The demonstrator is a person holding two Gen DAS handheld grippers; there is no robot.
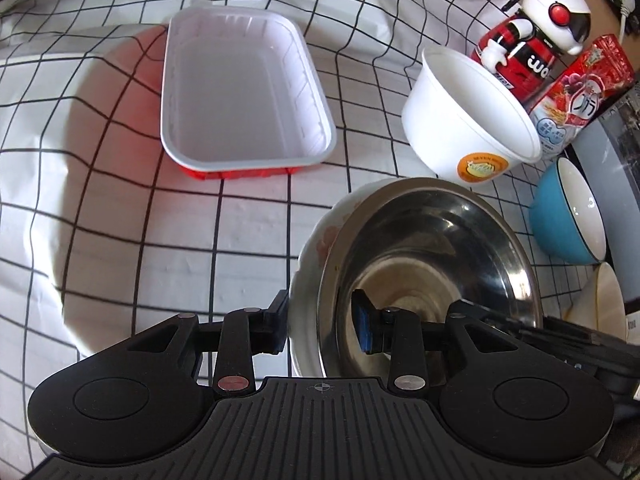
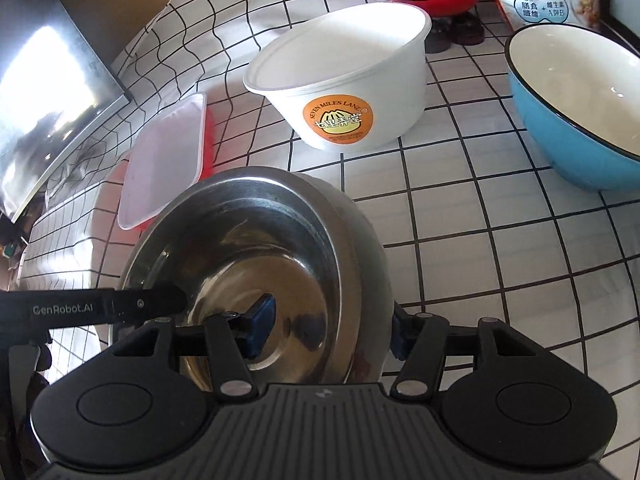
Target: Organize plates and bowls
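Observation:
A steel bowl (image 1: 432,248) sits nested in a white bowl with a faint red pattern (image 1: 310,264), the pair tilted above the checked cloth. My left gripper (image 1: 322,326) is shut on their near rim, one finger outside the white bowl and the blue-padded finger inside the steel one. In the right wrist view my right gripper (image 2: 330,328) clamps the opposite wall of the steel bowl (image 2: 248,240), with one pad inside and one outside. The left gripper's finger (image 2: 132,304) reaches onto the rim from the left.
A white tray with a red outside (image 1: 240,92) lies beyond on the cloth. A white plastic bowl with an orange sticker (image 2: 344,80), a blue bowl (image 2: 576,120) and a cream bowl (image 1: 604,304) stand to the right. A toy robot (image 1: 532,36) and a snack bag (image 1: 580,84) stand behind them.

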